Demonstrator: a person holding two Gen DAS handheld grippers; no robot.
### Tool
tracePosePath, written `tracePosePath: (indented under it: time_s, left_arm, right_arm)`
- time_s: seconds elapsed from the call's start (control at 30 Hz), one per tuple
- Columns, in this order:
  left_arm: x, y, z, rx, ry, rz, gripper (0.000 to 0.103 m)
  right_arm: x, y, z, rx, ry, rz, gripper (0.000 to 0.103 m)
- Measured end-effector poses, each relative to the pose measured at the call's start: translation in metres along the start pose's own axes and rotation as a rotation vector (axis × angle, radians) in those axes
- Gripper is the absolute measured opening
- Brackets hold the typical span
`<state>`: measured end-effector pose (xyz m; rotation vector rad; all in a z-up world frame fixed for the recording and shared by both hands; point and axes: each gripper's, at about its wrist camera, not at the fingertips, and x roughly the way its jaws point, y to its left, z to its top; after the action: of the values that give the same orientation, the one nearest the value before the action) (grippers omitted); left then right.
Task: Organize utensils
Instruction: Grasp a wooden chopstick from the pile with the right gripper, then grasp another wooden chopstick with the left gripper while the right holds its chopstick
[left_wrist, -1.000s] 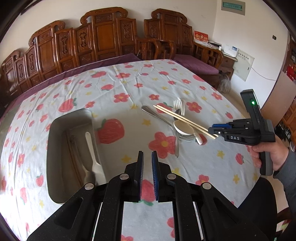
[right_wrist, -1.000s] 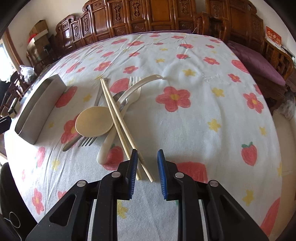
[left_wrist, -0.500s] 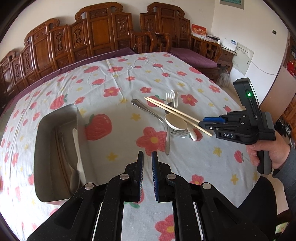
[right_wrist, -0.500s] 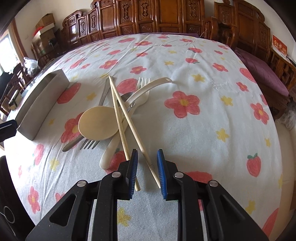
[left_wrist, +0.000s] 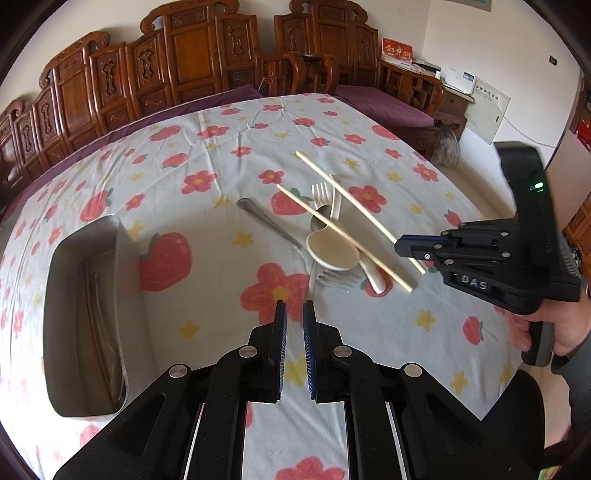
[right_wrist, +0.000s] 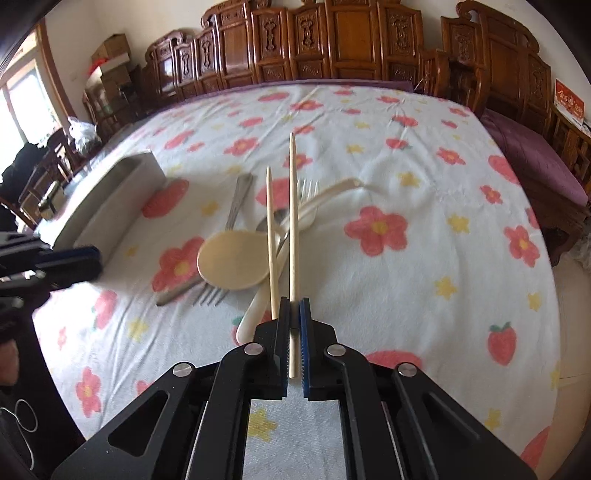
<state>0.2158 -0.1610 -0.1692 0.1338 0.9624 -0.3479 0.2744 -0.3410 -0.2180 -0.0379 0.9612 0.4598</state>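
My right gripper (right_wrist: 294, 301) is shut on the near end of one wooden chopstick (right_wrist: 293, 221), which points straight out over the pile. In the left wrist view this chopstick (left_wrist: 354, 206) runs up-left from my right gripper (left_wrist: 400, 246). The second chopstick (left_wrist: 343, 236) lies free across a beige spoon (left_wrist: 334, 253), just outside the left finger in the right wrist view (right_wrist: 270, 229). Under them are a metal fork (left_wrist: 266, 221), another fork (left_wrist: 321, 192) and a white spoon (left_wrist: 373, 277). My left gripper (left_wrist: 294, 306) hovers near the pile, shut and empty.
A grey metal tray (left_wrist: 122, 258) sits left of the pile on the flowered tablecloth, its contents blurred. Carved wooden chairs (left_wrist: 207, 55) line the far side of the table. A person's hand (left_wrist: 561, 332) holds the right gripper at the table's right edge.
The right gripper's jaws closed on one chopstick, which now points straight ahead, apart from the other. The left gripper moved closer to the pile, still narrow and empty.
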Motion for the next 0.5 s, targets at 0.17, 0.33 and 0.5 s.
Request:
tracePosePath:
  time_s: [0.17, 0.33, 0.5]
  left_arm:
    - [0.014, -0.010, 0.014, -0.003, 0.008, 0.005, 0.020]
    - [0.031, -0.024, 0.030, -0.012, 0.029, -0.010, 0.020]
    - [0.053, -0.042, 0.049, -0.021, 0.051, -0.016, 0.020]
  right_arm:
    - [-0.011, -0.010, 0.003, 0.035, -0.027, -0.010, 0.006]
    - [-0.017, -0.024, 0.004, 0.075, -0.040, -0.029, 0.006]
    - [-0.021, -0.036, 0.002, 0.102, -0.047, -0.049, 0.006]
